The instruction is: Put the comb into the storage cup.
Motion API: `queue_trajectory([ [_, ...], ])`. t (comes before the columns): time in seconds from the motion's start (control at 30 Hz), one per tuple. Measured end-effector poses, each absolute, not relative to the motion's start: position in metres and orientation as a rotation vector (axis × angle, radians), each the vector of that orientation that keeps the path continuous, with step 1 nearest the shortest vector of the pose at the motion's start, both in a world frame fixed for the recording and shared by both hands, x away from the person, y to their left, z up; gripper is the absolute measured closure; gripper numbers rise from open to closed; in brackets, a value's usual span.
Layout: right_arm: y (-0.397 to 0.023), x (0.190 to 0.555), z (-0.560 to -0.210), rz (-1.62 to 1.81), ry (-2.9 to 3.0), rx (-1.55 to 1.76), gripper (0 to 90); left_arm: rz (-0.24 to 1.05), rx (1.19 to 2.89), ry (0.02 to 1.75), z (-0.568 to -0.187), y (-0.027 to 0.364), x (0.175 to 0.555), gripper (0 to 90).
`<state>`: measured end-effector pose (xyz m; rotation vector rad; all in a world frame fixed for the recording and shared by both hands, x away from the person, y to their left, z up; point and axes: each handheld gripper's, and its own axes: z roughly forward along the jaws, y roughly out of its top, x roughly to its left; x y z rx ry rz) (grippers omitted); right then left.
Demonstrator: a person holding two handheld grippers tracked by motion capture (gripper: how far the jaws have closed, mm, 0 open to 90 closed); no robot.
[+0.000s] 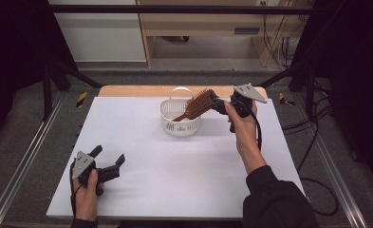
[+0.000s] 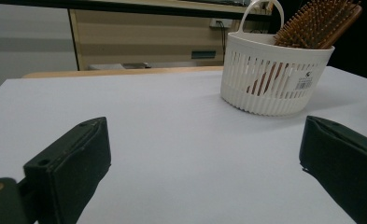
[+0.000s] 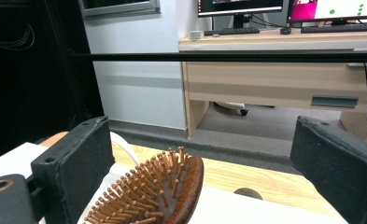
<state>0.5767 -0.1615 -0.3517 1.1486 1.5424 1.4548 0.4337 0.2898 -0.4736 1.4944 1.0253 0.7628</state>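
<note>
Nearest the high camera, at the lower left of the frame, a hand holds the left gripper [image 1: 109, 160] just above the white table [image 1: 174, 161], its two black jaws spread wide with nothing between them. From the lower right a dark-sleeved arm reaches up to the right gripper [image 1: 216, 101], held in the upper middle of the frame beside a white slotted basket [image 1: 180, 122] with a loop handle. A wooden hairbrush [image 1: 197, 105] stands tilted in that basket, handle down inside it, bristled head sticking up over the rim toward the right gripper. In the right gripper view the brush head [image 3: 160, 196] sits low in the frame between the two jaws, which are spread wide and do not press on it. In the left gripper view the basket [image 2: 272, 79] sits at the upper right, well apart from those jaws.
</note>
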Motion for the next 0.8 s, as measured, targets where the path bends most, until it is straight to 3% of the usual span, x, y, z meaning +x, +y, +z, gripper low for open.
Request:
queue_trajectory([
  [0.8,-0.181,0.557,-0.337,1.488,1.542,1.100,2.0,0.817,1.467,1.027,-0.469,0.301,0.430,1.9],
])
